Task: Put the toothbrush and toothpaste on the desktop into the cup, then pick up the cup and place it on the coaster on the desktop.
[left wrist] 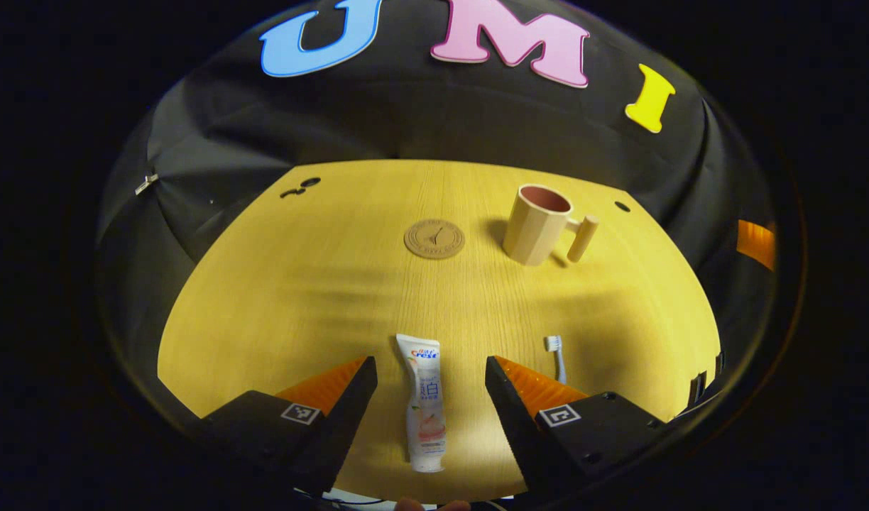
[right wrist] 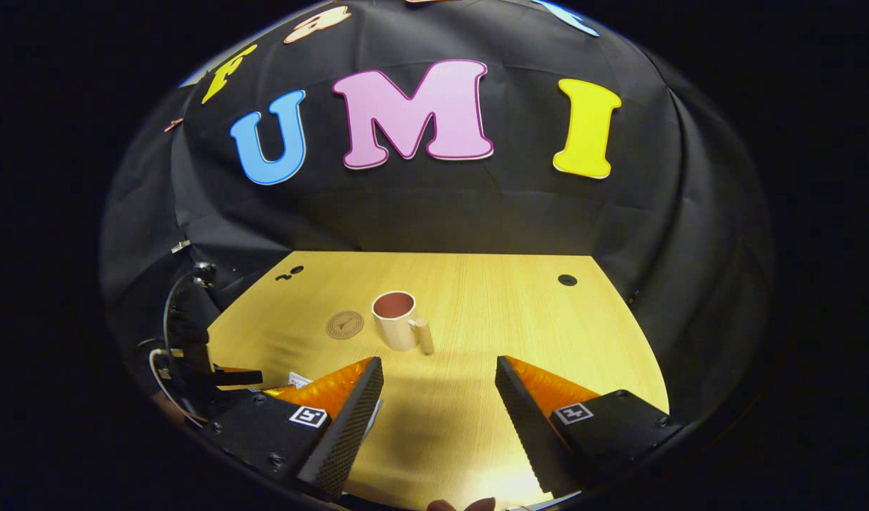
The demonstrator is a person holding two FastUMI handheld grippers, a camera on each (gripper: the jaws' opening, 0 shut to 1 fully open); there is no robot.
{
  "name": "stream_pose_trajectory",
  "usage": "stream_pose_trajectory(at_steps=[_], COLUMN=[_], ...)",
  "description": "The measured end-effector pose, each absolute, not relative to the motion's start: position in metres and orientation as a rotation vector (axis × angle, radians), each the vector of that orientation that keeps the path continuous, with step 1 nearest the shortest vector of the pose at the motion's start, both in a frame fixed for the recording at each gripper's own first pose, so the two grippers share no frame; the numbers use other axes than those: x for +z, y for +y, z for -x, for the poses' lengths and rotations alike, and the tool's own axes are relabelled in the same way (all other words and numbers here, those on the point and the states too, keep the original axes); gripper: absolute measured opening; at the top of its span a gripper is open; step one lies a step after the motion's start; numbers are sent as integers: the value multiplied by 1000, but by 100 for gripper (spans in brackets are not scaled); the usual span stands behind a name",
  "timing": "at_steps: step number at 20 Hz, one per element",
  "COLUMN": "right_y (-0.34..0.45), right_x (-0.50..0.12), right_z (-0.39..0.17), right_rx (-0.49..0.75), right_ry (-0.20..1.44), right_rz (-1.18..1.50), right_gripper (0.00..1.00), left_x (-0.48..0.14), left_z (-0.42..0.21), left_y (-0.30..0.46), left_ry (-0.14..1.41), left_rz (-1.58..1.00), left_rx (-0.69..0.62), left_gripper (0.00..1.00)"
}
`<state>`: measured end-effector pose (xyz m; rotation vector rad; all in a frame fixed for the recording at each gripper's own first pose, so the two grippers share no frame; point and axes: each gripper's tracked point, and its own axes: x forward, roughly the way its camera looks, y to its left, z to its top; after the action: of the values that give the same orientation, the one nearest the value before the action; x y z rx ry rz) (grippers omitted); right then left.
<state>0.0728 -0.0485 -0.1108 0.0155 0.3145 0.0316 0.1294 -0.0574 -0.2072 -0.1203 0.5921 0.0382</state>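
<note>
The beige cup (left wrist: 538, 222) stands upright and empty on the wooden desktop (left wrist: 299, 298), handle to the side, right of the round coaster (left wrist: 434, 238); the white toothpaste (left wrist: 424, 403) lies flat between the wide-open, empty left gripper (left wrist: 429, 376); the toothbrush (left wrist: 555, 355) is partly hidden by one finger; the right gripper (right wrist: 440, 376) hangs open, empty.

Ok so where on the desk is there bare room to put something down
The widest bare patch is mid-desk, between the coaster and cup at the back and the toothpaste in front. The right side past the cup is bare too. It is tightest at the near edge, around the toothpaste, the toothbrush and the left gripper.
</note>
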Motion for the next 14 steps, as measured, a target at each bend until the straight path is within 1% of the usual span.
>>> stream_pose_trajectory(at_steps=[3,4,5,9,13,14], right_y=[-55,-57,-59,-64,-69,-70], right_x=[-123,-126,-128,-136,-141,-142], right_z=[-76,-76,-77,-83,-84,-85], right_rx=[31,32,32,38,40,40], right_ry=[350,360,369,393,405,406], right_rz=[-19,-18,-18,-25,-32,-33], right_gripper=[98,98,98,99,98,98], left_x=[-228,-235,-240,-257,-260,-261], left_z=[-138,-142,-144,-149,-152,-152], left_y=[-52,-50,-49,-45,-51,-53], left_ry=[652,668,680,729,743,744], left_rz=[87,76,67,40,59,63], left_rx=[65,75,82,105,93,85], left_gripper=[95,91,95,92,84,80])
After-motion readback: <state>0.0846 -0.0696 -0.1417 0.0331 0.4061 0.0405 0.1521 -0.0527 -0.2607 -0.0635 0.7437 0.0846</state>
